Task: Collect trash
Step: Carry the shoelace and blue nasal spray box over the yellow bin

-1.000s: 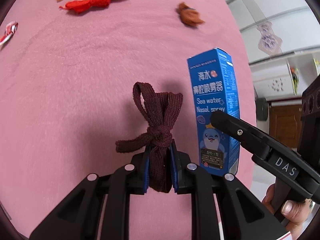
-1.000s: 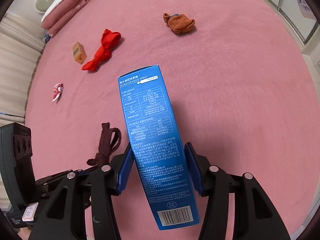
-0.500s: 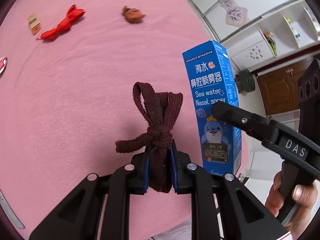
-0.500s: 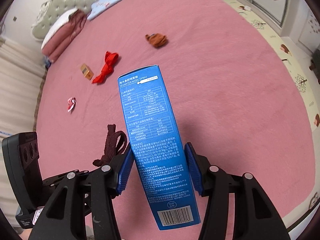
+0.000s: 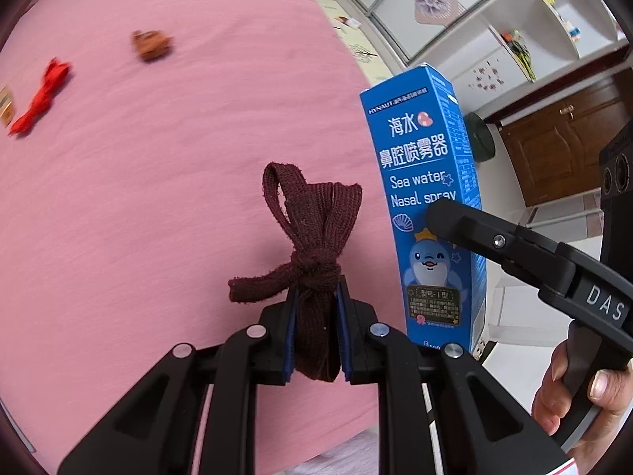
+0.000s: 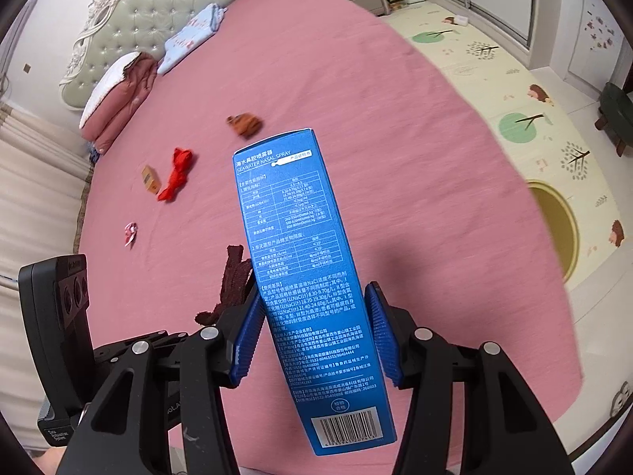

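A dark maroon knotted cloth strip [image 5: 312, 217] stands up between the blue pads of my left gripper [image 5: 316, 301], which is shut on it just below the knot. A blue seawater nasal spray box [image 6: 300, 237] is clamped by its long sides in my right gripper [image 6: 314, 308], held above the pink bedspread [image 6: 356, 99]. In the left wrist view the same box [image 5: 423, 150] stands to the right of the strip, with a right gripper finger [image 5: 474, 229] across its front and a hand on the handle. The maroon strip [image 6: 235, 273] shows left of the box in the right wrist view.
On the bed lie a red ribbon [image 6: 178, 174], a small tan box [image 6: 150, 178], a brown crumpled item [image 6: 245, 123] and a red-and-white wrapper [image 6: 130, 231]. Folded quilts [image 6: 118, 95] sit by the headboard. A patterned play mat [image 6: 514, 79] and a green stool [image 6: 617, 107] are right of the bed.
Both grippers have risen and pulled back from the bed's middle with their loads still held. The bed's items look smaller and farther; the floor, shelves and door have come into view.
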Demonstrator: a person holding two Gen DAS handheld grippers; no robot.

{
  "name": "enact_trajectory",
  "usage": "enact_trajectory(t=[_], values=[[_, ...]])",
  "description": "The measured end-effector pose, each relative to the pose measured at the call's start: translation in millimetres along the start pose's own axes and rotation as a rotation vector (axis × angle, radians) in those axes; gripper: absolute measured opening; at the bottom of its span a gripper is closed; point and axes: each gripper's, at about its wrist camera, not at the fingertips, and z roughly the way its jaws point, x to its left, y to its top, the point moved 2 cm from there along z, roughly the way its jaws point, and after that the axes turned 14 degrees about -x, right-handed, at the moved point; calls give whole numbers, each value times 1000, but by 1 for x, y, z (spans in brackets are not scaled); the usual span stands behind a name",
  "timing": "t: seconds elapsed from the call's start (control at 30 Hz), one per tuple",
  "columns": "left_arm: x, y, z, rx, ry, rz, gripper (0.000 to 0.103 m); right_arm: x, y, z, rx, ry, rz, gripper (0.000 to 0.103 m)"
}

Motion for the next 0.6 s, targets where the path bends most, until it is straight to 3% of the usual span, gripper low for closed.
enact_trajectory(t=[0.6], values=[[-201, 37, 135, 139, -63, 188, 17, -229, 51, -45, -78, -102, 235, 50]])
